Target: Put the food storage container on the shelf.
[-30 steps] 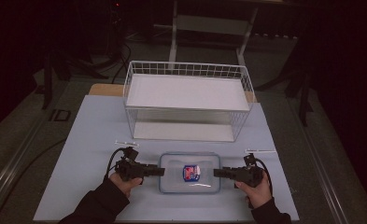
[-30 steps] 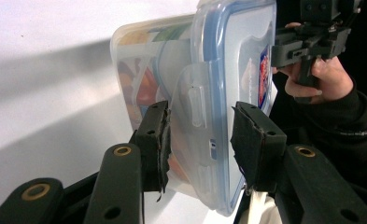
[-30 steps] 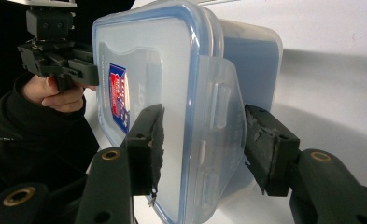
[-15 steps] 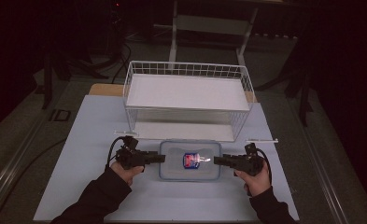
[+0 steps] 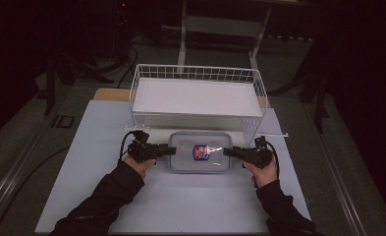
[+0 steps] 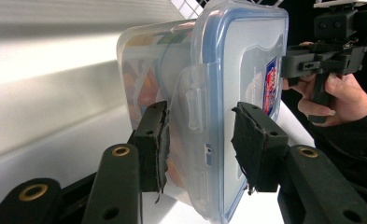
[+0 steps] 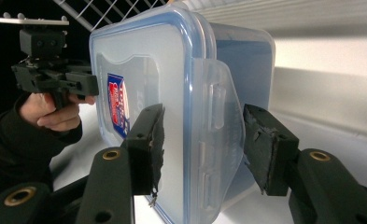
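A clear plastic food container (image 5: 199,152) with a blue-rimmed snap lid and a red-and-blue label sits between the two grippers, just in front of the white wire basket (image 5: 196,96) on the white table (image 5: 92,196). The left gripper (image 6: 200,140) pinches the container's left end, one jaw pad under the body, the other on the lid beside the latch flap. The right gripper (image 7: 201,140) clamps the opposite end the same way, pads pressed on either side of its latch flap.

Dim room, bright table, mild blur
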The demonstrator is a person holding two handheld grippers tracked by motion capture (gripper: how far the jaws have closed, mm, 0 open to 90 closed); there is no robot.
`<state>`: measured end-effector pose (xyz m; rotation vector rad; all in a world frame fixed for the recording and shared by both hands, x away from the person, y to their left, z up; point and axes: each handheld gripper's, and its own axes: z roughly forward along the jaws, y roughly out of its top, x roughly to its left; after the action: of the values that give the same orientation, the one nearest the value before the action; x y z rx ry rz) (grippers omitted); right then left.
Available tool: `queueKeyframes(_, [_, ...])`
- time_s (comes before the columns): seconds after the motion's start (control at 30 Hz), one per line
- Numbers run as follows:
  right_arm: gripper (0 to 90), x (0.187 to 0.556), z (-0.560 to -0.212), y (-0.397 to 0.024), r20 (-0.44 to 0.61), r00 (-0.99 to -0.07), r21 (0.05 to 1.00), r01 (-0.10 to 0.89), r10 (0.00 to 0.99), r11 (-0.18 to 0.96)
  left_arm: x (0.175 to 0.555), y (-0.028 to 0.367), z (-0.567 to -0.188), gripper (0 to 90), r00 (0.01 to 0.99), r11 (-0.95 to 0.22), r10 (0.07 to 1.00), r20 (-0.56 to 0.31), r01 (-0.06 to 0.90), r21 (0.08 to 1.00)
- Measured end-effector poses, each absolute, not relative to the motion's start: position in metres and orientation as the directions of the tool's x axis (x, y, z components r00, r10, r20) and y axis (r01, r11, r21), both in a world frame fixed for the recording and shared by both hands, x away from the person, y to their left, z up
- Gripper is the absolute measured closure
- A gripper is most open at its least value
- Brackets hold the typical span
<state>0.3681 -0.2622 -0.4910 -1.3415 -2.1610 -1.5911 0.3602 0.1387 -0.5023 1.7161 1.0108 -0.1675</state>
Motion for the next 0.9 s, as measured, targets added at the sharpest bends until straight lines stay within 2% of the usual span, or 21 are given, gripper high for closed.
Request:
queueKeyframes(0.17, [49.8, 0.38, -0.495, -0.261, 0.573, -0.58, 0.704, 0.71, 0.579, 0.016, 0.374, 0.139, -0.508, 55.8, 0.614, -0.02, 0.538, -0.577, 0.693, 0.72])
queueKeyframes(0.5, [48.5, 0.402, -0.502, -0.257, 0.559, -0.573, 0.719, 0.695, 0.599, -0.006, 0.394, 0.137, -0.511, 55.1, 0.607, 0.021, 0.571, -0.553, 0.663, 0.749])
queueKeyframes(0.57, [48.4, 0.403, -0.503, -0.255, 0.554, -0.572, 0.72, 0.694, 0.605, -0.003, 0.395, 0.137, -0.513, 54.6, 0.614, 0.016, 0.585, -0.531, 0.645, 0.764])
queueKeyframes(0.67, [48.3, 0.404, -0.504, -0.256, 0.545, -0.579, 0.727, 0.686, 0.606, 0.002, 0.394, 0.136, -0.512, 54.5, 0.601, 0.031, 0.577, -0.553, 0.66, 0.75])
queueKeyframes(0.73, [48.2, 0.403, -0.505, -0.255, 0.545, -0.578, 0.728, 0.686, 0.607, 0.001, 0.394, 0.136, -0.514, 54.3, 0.617, 0.019, 0.587, -0.524, 0.637, 0.771])
queueKeyframes(0.9, [48.1, 0.404, -0.508, -0.256, 0.541, -0.58, 0.728, 0.685, 0.609, 0.005, 0.391, 0.136, -0.518, 54.0, 0.615, 0.041, 0.589, -0.523, 0.624, 0.78])
